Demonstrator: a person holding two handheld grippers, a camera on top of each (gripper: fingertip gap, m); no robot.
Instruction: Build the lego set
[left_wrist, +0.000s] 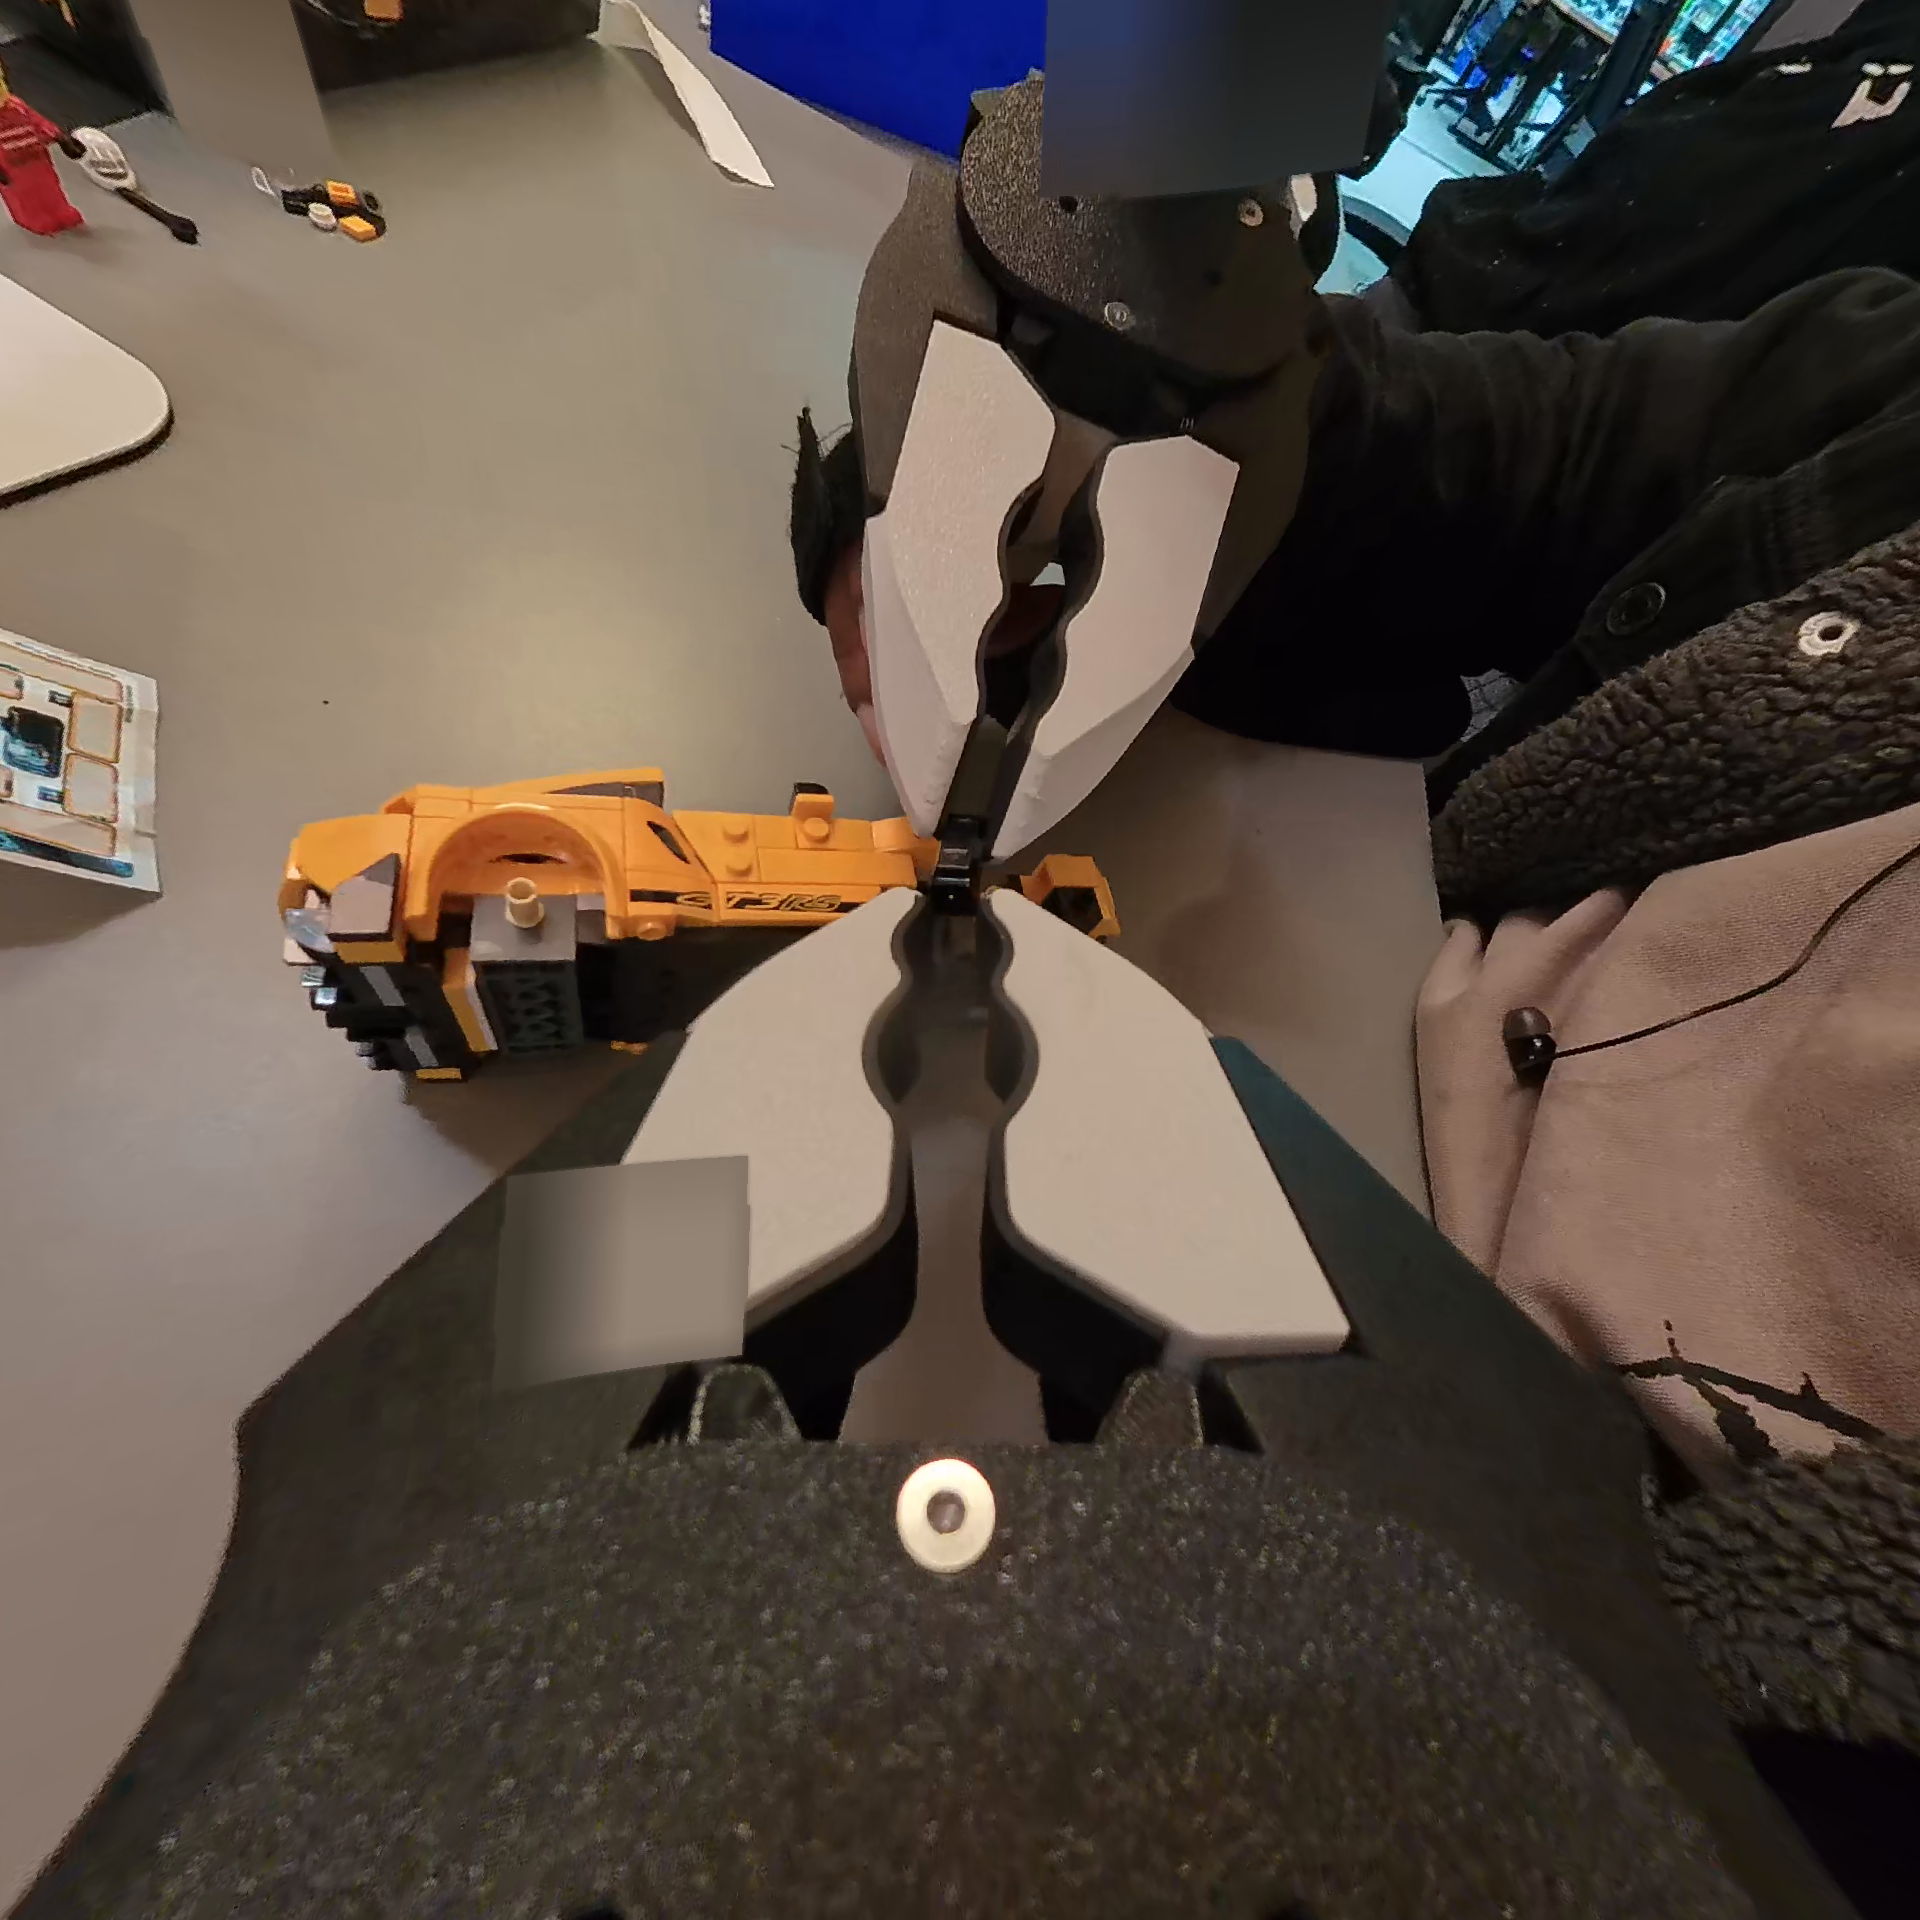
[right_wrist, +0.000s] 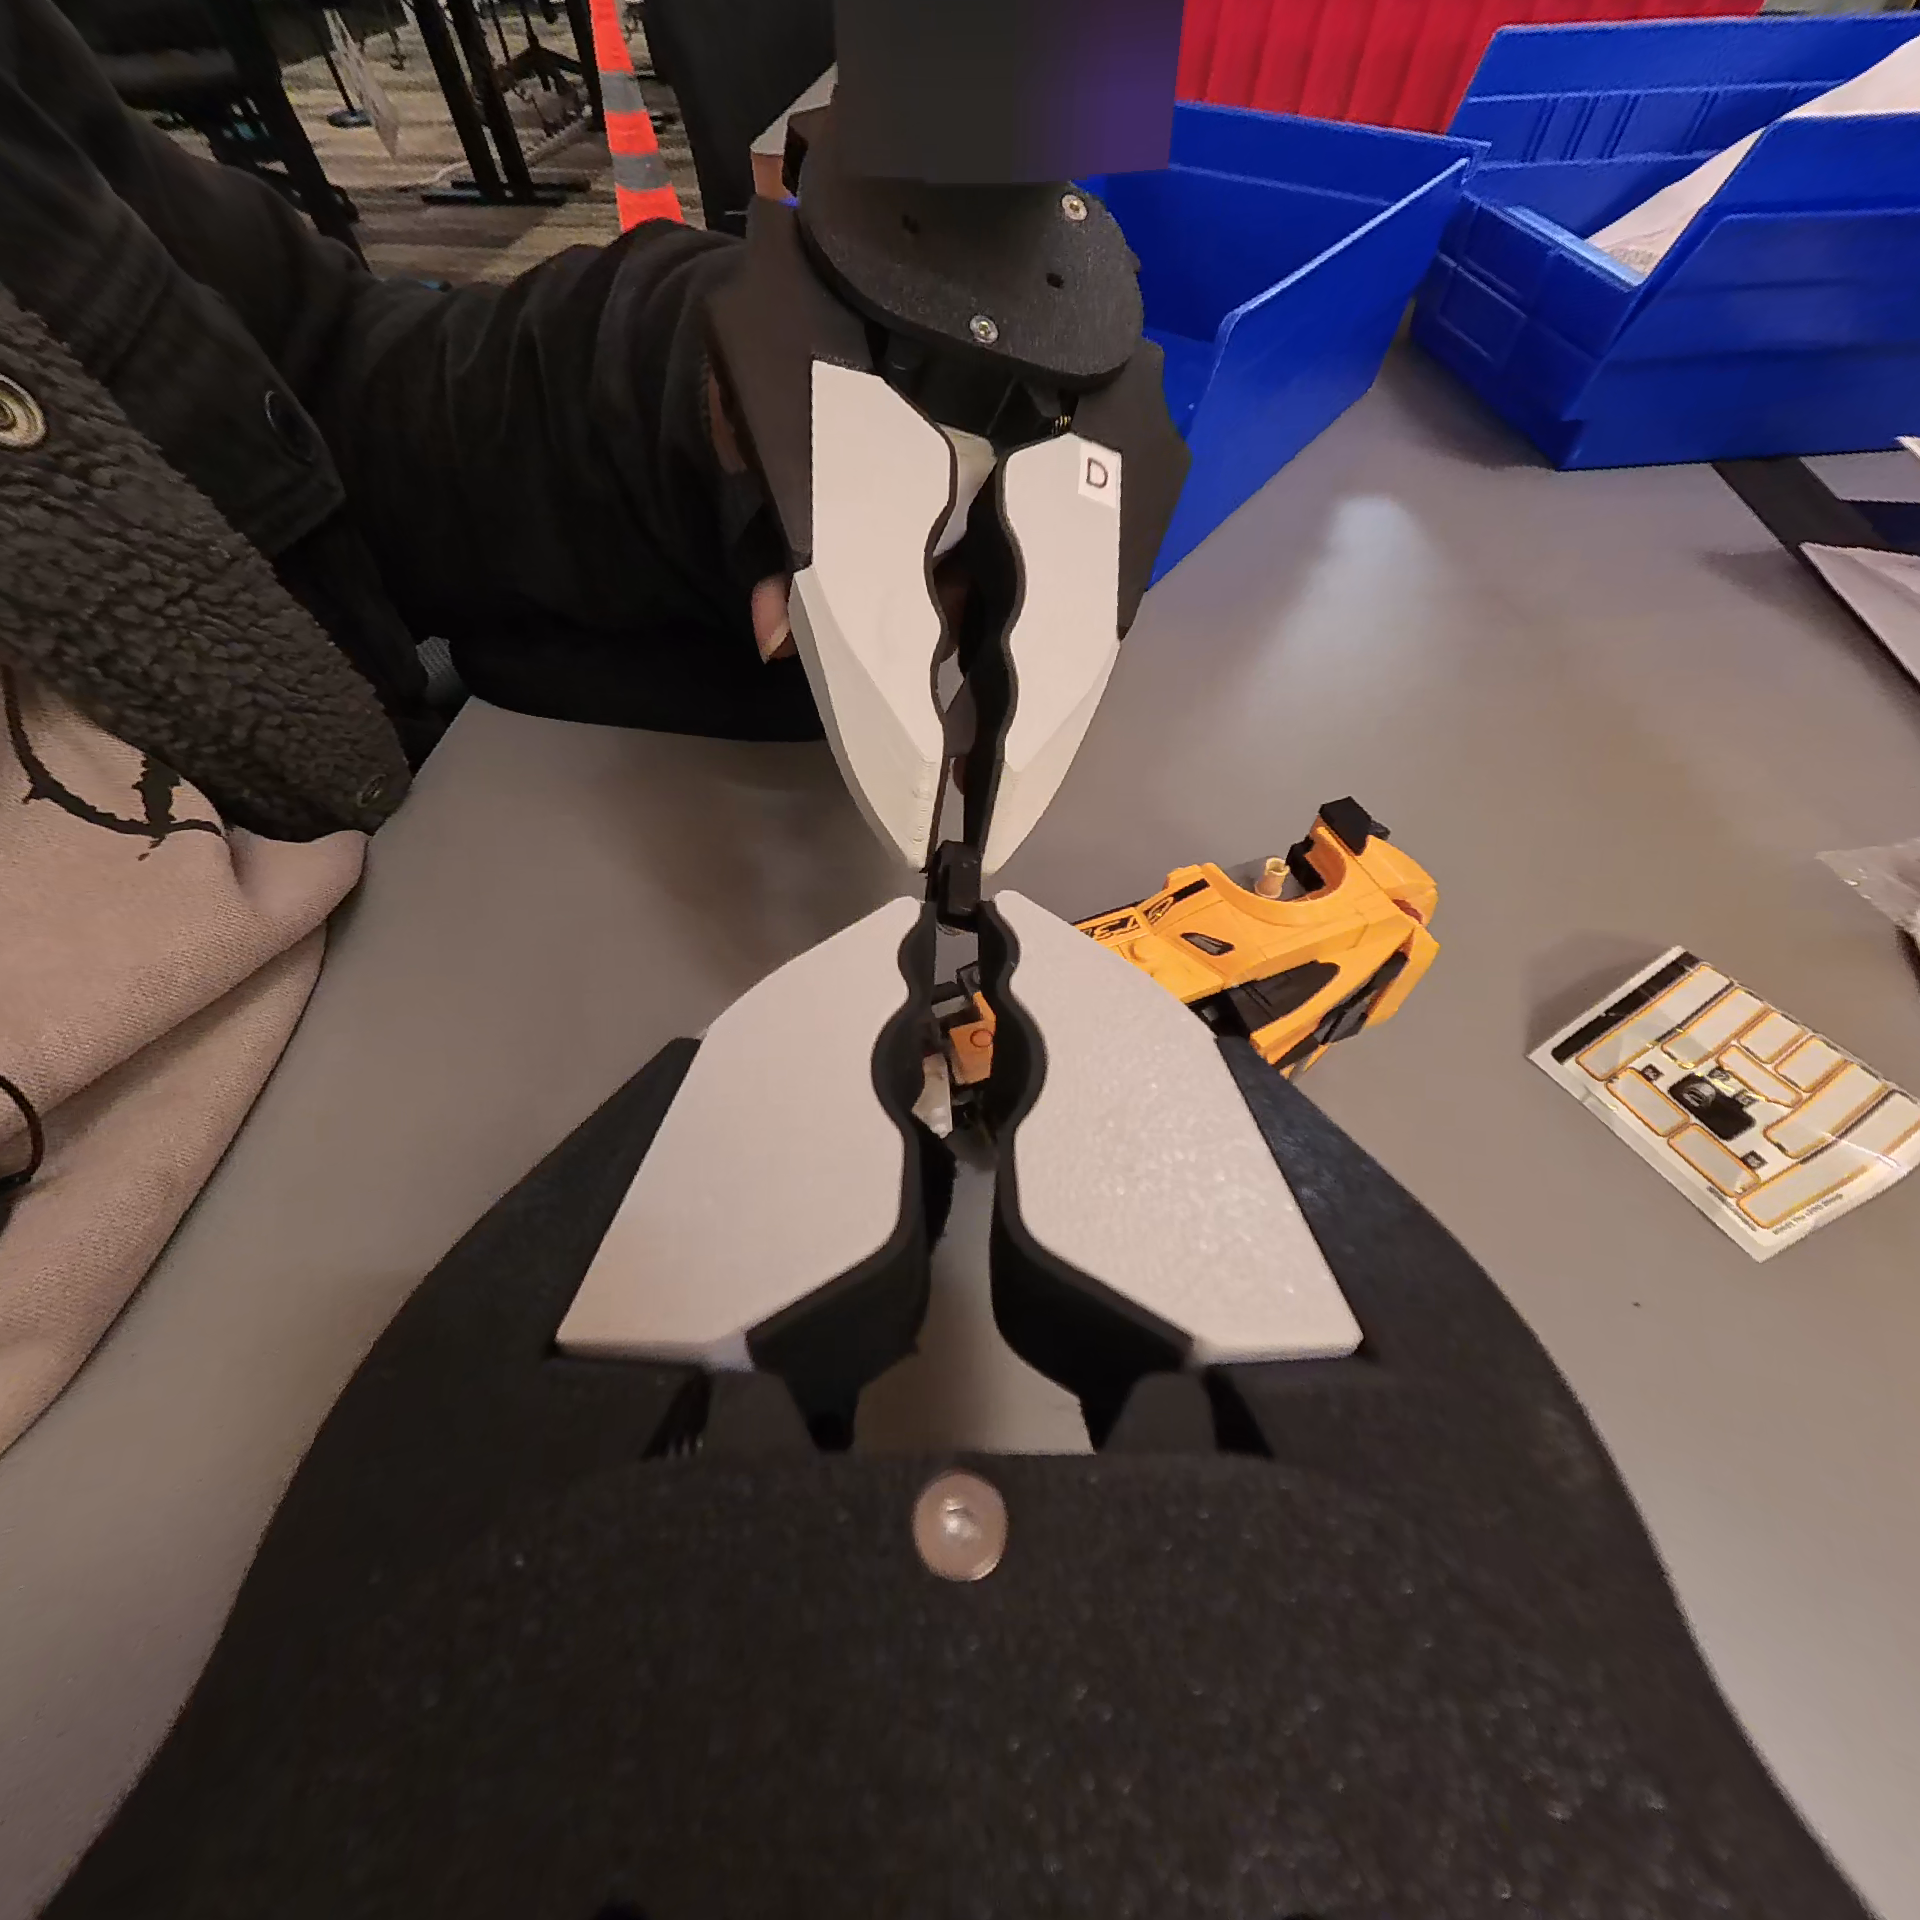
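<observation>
A small black Lego piece (left_wrist: 961, 854) is pinched between the two grippers, which meet tip to tip above the table. My left gripper (left_wrist: 951, 902) is shut on its near end. My right gripper (left_wrist: 961, 821) comes from the far side and is shut on a thin black part joined to it. In the right wrist view, my right gripper (right_wrist: 956, 916) is shut on the black piece (right_wrist: 958, 875), and the left gripper (right_wrist: 956, 847) faces it. The orange Lego car (left_wrist: 582, 894) lies on its side on the grey table just behind the tips; it also shows in the right wrist view (right_wrist: 1278, 956).
A sticker sheet (right_wrist: 1735, 1101) lies right of the car. Blue bins (right_wrist: 1309, 312) stand at the back right. Small loose pieces (left_wrist: 332, 208) and a red minifigure (left_wrist: 36, 171) sit far left. A person's dark sleeve and coat (left_wrist: 1662, 727) are at the table edge. Both grippers' tips are close together, under 4 cm apart.
</observation>
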